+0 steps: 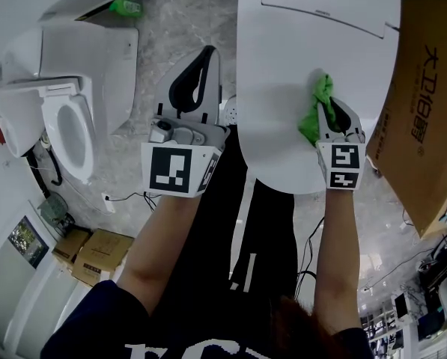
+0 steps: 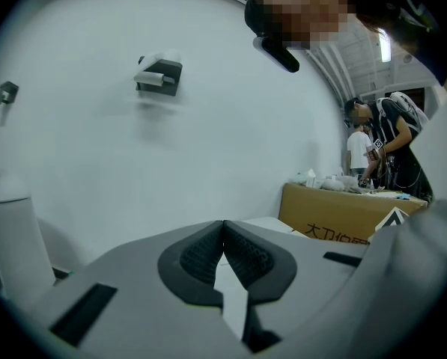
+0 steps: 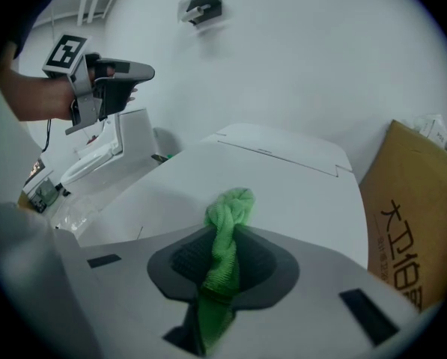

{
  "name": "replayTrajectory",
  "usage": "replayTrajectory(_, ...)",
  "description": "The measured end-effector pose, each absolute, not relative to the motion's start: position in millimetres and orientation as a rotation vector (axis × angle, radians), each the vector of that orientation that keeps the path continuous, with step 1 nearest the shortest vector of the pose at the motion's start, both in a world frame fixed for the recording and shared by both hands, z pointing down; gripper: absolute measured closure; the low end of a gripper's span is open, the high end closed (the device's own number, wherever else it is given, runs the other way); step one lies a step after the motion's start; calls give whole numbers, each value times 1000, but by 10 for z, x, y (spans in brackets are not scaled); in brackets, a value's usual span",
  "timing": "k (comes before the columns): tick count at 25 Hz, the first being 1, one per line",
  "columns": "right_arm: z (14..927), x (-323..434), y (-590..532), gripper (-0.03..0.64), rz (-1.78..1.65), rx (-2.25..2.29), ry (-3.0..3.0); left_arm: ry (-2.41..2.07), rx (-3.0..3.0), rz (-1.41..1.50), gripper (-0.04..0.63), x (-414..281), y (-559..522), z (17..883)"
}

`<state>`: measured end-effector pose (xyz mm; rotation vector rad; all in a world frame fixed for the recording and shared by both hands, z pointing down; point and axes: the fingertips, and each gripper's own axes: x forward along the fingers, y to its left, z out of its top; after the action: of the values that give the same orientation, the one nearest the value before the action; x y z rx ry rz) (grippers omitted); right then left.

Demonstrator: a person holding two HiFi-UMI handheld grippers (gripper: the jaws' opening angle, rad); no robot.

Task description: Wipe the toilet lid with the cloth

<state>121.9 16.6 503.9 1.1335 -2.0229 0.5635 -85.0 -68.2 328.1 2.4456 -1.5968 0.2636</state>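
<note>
Pinches green cloth (image 3: pixel 227 234) tight in right gripper (image 1: pixel 329 117), over white toilet lid (image 1: pixel 283 58). Holds left gripper (image 2: pixel 223 229) closed, empty, beside lid. Hemmed by cardboard box (image 1: pixel 425 103) rightward, open toilet (image 1: pixel 70 129) leftward.

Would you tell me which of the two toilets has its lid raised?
The left toilet, its bowl exposed; the right toilet, under the green cloth, is closed.

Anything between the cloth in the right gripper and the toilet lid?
Nothing visible. The right gripper holds the cloth right over the closed toilet lid, whose surface is bare around it. The left gripper, shut and empty, is off to the left.
</note>
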Motion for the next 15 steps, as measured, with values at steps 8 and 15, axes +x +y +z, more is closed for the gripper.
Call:
replayTrajectory(8, 5078, 1818, 207, 532, 533, 1192, -1944, -1565, 2469, 264, 576, -661, -657, 3291)
replayTrajectory(15, 5092, 2259, 215, 533, 517, 1240, -1892, -1551, 2479, 265, 575, -560, -648, 3288)
